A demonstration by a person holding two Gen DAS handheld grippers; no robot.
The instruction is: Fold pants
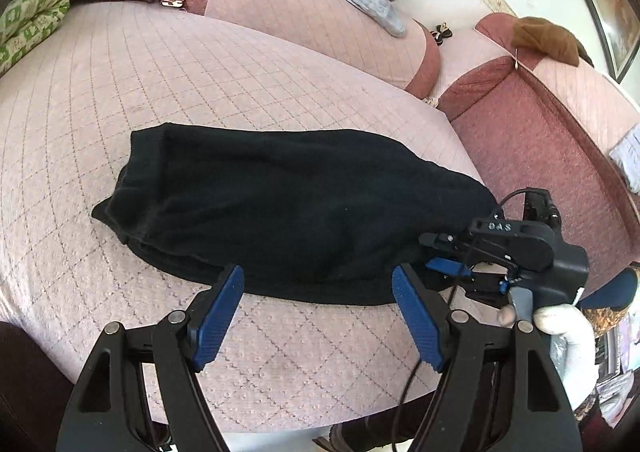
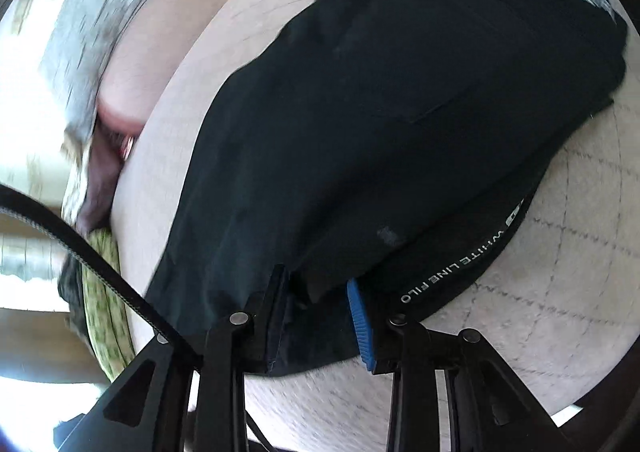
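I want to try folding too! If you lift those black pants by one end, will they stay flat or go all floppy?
Probably floppy: the black pants lie soft and rumpled on the pink cover. The right gripper bunches the cloth it pinches, so the rest would likely sag.

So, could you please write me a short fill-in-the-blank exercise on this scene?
1. The pants are ____ in colour.
2. The left gripper has its jaws ____.
3. The right gripper is shut on the ____.
4. The pants lie on a quilted ____ cover.

Missing words: black; open; pants; pink
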